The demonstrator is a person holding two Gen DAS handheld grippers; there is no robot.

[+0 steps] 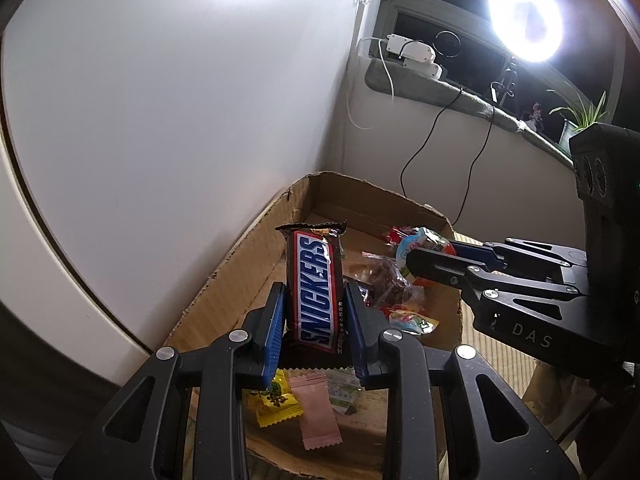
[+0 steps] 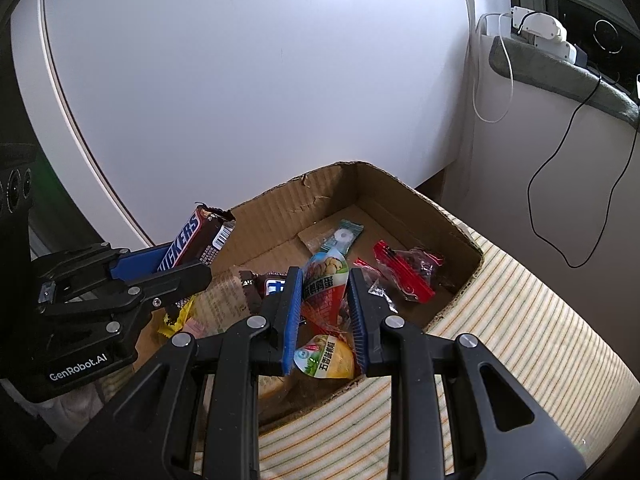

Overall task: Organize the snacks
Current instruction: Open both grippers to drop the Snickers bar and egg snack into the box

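My left gripper (image 1: pixel 315 300) is shut on a brown Snickers bar (image 1: pixel 316 280), held upright between the blue pads above the near left part of an open cardboard box (image 1: pixel 240 264). The right wrist view shows that bar (image 2: pixel 188 236) and gripper (image 2: pixel 188 258) at the left, over the box wall (image 2: pixel 280 208). My right gripper (image 2: pixel 325 280) is shut on an orange-and-green salted egg packet (image 2: pixel 326 268), over the middle of the box. In the left wrist view this gripper (image 1: pixel 424 254) and its packet (image 1: pixel 424 240) come in from the right.
Loose snacks lie in the box: a yellow packet (image 1: pixel 276 404), a pink sachet (image 1: pixel 318 412), a clear bag of brown pieces (image 1: pixel 392 280), a red packet (image 2: pixel 404 272), a green-white candy (image 2: pixel 346 236). The box rests on a striped mat (image 2: pixel 500 320) against a white panel. A ring lamp (image 1: pixel 524 20) glares.
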